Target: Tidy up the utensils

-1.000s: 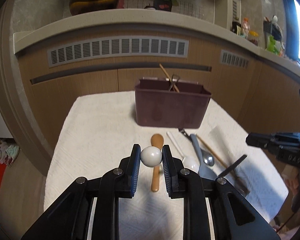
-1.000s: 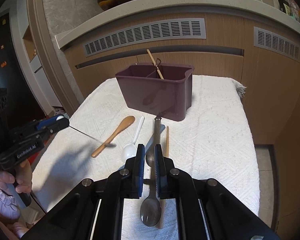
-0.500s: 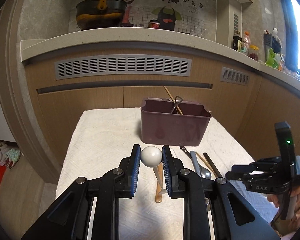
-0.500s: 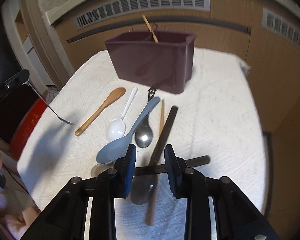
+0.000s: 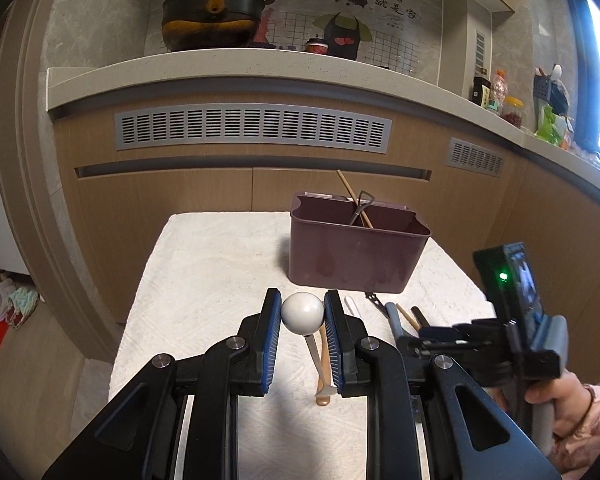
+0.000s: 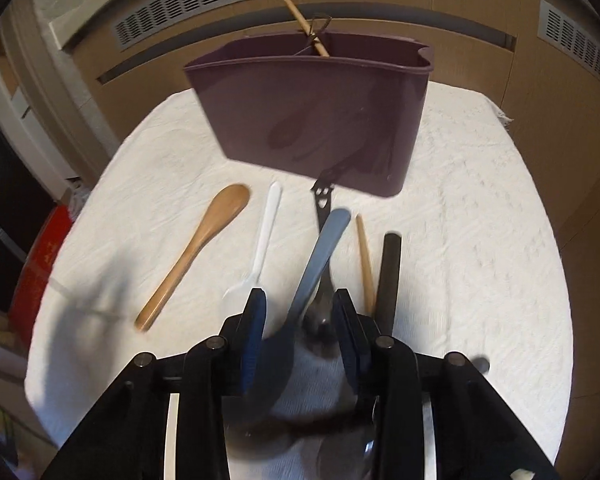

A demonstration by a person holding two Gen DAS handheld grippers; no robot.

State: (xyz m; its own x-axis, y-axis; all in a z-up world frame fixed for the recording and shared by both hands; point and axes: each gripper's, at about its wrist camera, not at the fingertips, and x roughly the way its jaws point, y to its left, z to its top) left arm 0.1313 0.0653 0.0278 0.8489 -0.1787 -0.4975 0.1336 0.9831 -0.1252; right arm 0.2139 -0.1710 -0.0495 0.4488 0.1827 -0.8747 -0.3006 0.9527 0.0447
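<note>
My left gripper (image 5: 302, 314) is shut on the white ball end (image 5: 302, 313) of a thin metal utensil and holds it above the cloth. The purple utensil caddy (image 5: 358, 250) stands ahead to the right with a chopstick and a dark utensil in it. My right gripper (image 6: 300, 312) is open, low over the blue-grey spoon (image 6: 320, 256) and the metal spoon (image 6: 322, 320). Beside them lie a wooden spoon (image 6: 196, 260), a white spoon (image 6: 264, 240), a chopstick (image 6: 365, 258) and a black-handled utensil (image 6: 389, 276). The caddy (image 6: 312, 104) stands just behind them.
A white cloth (image 5: 212, 272) covers the small table (image 6: 480, 240). Wooden cabinets with vents (image 5: 252, 132) and a countertop stand behind it. The right gripper's body and the hand holding it (image 5: 512, 344) are at the right of the left wrist view.
The right gripper let go of the black-handled utensil, opened wider, and dropped forward over the spoons. The left gripper lifted with the ball-ended utensil.
</note>
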